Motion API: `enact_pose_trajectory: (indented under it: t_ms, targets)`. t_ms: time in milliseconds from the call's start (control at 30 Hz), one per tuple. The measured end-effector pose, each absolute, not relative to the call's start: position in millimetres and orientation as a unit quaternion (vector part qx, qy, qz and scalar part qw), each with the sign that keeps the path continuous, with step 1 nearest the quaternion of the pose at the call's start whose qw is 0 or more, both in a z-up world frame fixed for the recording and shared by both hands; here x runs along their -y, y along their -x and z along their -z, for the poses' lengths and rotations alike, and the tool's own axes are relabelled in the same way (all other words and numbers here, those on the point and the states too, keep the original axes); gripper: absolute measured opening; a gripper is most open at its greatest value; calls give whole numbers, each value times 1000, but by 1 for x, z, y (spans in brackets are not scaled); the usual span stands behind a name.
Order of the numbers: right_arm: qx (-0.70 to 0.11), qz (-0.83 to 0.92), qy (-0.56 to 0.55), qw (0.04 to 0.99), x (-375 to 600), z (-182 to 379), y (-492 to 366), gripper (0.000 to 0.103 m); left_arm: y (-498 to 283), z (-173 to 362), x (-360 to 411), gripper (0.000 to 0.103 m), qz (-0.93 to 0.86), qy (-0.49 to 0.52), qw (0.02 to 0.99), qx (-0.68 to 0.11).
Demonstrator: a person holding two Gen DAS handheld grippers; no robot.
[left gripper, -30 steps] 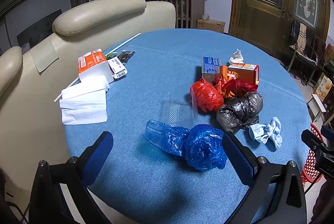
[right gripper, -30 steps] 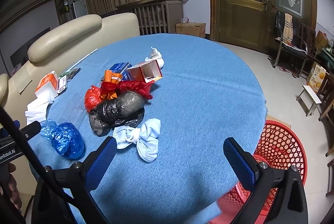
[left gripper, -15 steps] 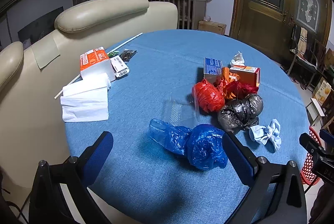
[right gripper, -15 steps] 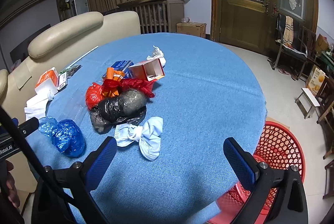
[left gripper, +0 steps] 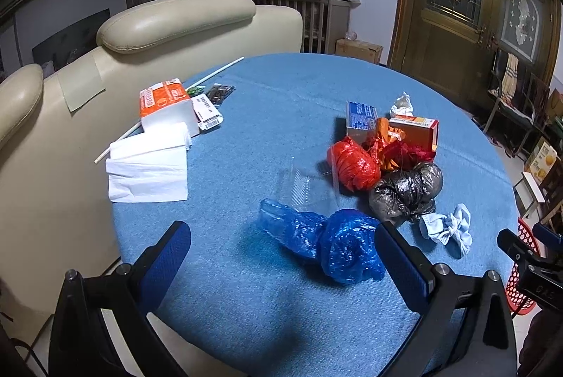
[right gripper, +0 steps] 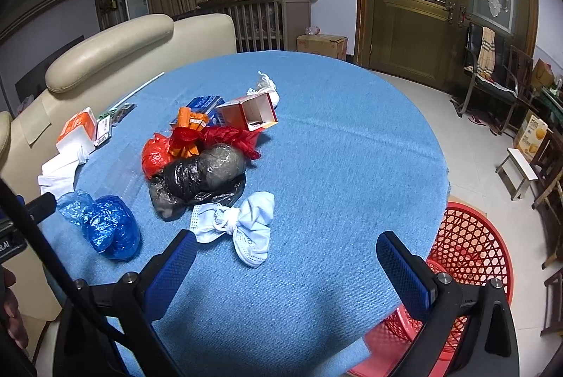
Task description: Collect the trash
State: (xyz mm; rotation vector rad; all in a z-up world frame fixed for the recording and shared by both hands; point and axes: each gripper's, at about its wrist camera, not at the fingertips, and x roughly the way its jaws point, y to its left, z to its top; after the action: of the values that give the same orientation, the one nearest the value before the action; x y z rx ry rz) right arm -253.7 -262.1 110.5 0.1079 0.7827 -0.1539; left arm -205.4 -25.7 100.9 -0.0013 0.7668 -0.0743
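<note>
Both views have crept slightly nearer: left gripper and right gripper hang wide and empty, blue bag and face mask untouched on table, basket waiting beside.

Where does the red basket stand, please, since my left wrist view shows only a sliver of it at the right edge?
Observer: The red basket stands on the floor, tight beside the round table, on the right gripper's side.
Operator: Thank you. Is the orange carton open?
Observer: Yes. The orange carton lies on its side, with its open end and white inside turned toward the right wrist camera.
Operator: What lies closest to the right gripper?
Observer: The crumpled face mask lies just ahead of its open jaws, nearer its left finger. It holds nothing.
</note>
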Motion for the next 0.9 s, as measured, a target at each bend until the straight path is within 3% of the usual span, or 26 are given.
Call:
enact_pose_trajectory:
  t_ms: [900]
  targets:
    - [-452, 44, -31, 890, 234, -48, 173, 101, 200, -75, 30, 103, 70, -3, 913, -403]
